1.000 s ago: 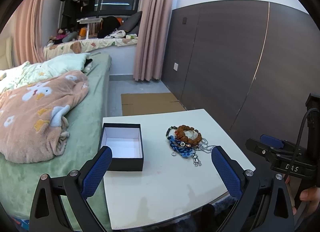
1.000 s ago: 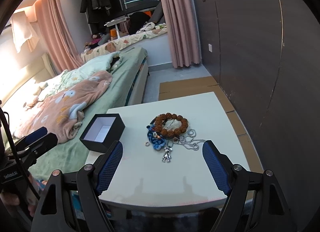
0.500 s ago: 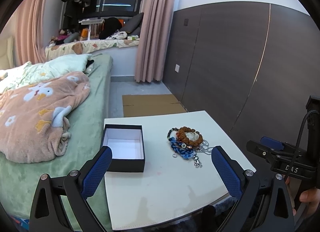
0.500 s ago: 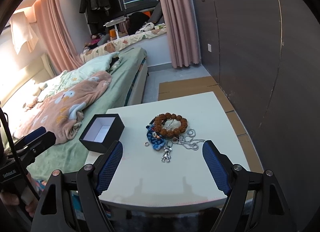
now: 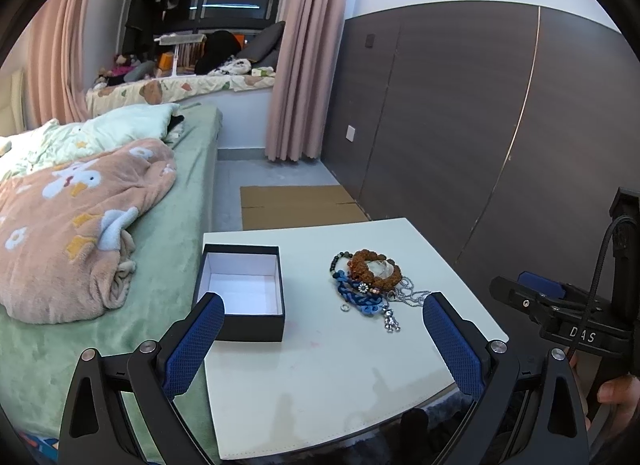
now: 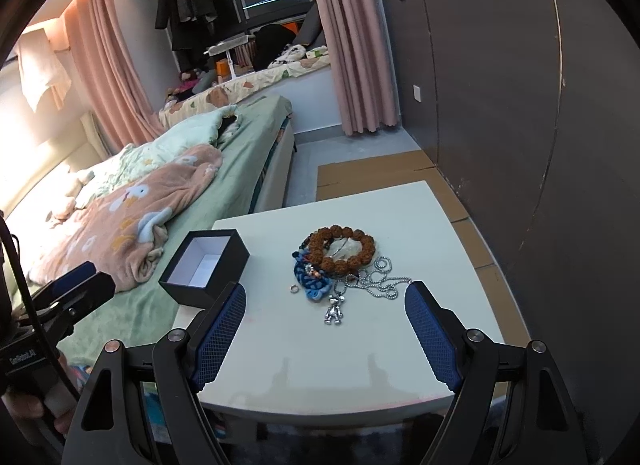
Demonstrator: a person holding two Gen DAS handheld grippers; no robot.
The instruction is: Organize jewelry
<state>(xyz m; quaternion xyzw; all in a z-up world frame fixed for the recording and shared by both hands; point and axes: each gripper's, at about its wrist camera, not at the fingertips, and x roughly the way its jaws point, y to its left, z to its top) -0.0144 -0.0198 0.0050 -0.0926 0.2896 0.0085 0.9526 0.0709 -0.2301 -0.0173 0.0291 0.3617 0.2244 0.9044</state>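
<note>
A pile of jewelry lies on the white table (image 5: 320,369): a brown bead bracelet (image 5: 374,269) (image 6: 340,247), a blue braided cord (image 5: 354,297) (image 6: 314,285), a silver ball chain (image 6: 380,283) with a small robot pendant (image 5: 391,321) (image 6: 334,309), and a small ring (image 6: 294,289). An open black box (image 5: 242,293) (image 6: 204,265) with a white inside stands left of the pile. My left gripper (image 5: 322,339) and right gripper (image 6: 326,331) are open and empty, held above the table's near edge, short of the jewelry.
A bed with a green sheet and a peach blanket (image 5: 72,221) adjoins the table's left side. A dark panelled wall (image 5: 460,137) runs along the right. Flat cardboard (image 5: 296,205) lies on the floor beyond the table. The right gripper shows in the left wrist view (image 5: 560,313).
Both grippers have hardly moved; the left wrist view has shifted very slightly. Nothing on the table has moved.
</note>
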